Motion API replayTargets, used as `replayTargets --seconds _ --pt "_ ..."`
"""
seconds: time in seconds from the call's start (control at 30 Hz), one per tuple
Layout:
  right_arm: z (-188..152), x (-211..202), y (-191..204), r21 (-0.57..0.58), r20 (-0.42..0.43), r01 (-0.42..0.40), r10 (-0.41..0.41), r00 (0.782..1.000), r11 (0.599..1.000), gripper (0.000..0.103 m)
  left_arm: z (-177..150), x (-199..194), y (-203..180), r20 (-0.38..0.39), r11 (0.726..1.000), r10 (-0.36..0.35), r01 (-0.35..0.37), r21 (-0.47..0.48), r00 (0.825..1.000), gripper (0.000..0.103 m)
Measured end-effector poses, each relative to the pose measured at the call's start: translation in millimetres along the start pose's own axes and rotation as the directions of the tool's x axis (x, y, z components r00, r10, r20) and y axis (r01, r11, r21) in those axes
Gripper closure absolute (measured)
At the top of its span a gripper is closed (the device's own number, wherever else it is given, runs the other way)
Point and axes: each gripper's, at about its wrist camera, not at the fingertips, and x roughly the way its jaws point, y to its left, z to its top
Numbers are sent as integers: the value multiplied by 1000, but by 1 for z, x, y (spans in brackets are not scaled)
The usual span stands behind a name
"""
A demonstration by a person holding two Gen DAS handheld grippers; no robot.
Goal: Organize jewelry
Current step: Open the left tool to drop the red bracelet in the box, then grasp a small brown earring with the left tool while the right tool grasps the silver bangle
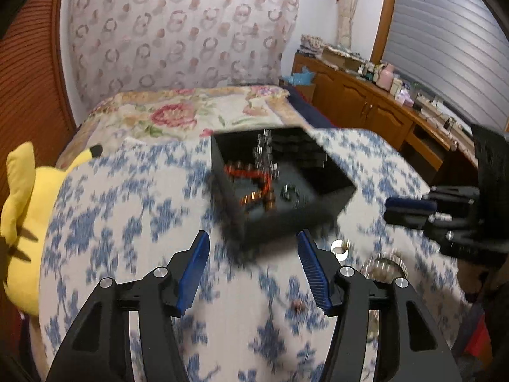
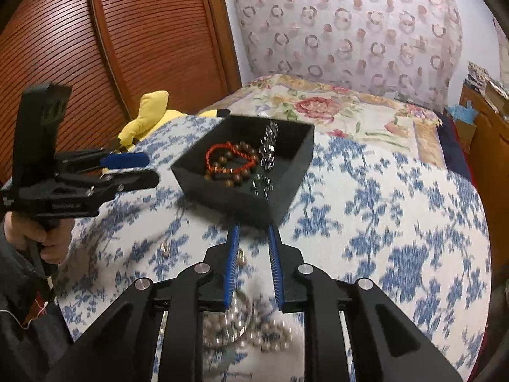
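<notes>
The left gripper (image 1: 253, 270) stands wide with nothing between its ribbed blue pads; the right gripper (image 2: 253, 267) is narrowly parted, also empty. Just beyond both sits a square, matte black box (image 2: 245, 165), one corner toward the right gripper, on the blue-flowered bedspread (image 2: 397, 222). Inside lie a brown bead bracelet (image 2: 233, 167), a red cord loop (image 2: 219, 156) and faceted beads (blurred). Pearly beads (image 2: 251, 334) lie under the right gripper.
</notes>
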Motion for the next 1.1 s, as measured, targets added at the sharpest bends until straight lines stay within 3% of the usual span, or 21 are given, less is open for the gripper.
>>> replayTargets --seconds 0.13,0.23,0.37,0.43,0.47,0.8,1.1 --pt "-20 -7 0 17 -8 5 -5 1000 1000 80 -21 -3 1 -16 1000 14 -14 -15 1000 48" --pt "-30 -13 4 15 0 13 -13 1000 1000 70 -32 -10 -3 -2 1000 17 -17 -18 1000 48" --pt "-42 -21 10 2 14 13 -13 1000 1000 66 -46 -19 -12 16 1000 23 -23 -1 1000 48" --pt "-46 -23 16 -21 12 7 -7 1000 1000 42 -53 -23 -16 28 1000 23 -23 4 999 48" --pt "-48 -23 18 -35 13 6 -6 1000 999 39 -56 -26 -18 33 1000 21 -22 5 999 48" --pt "-58 -3 31 -154 -58 -19 10 998 988 38 -78 -45 -32 61 1000 3 -4 19 998 48" --pt "-49 18 30 -213 -120 -67 42 992 975 38 -77 -48 -28 71 1000 8 -9 12 997 48"
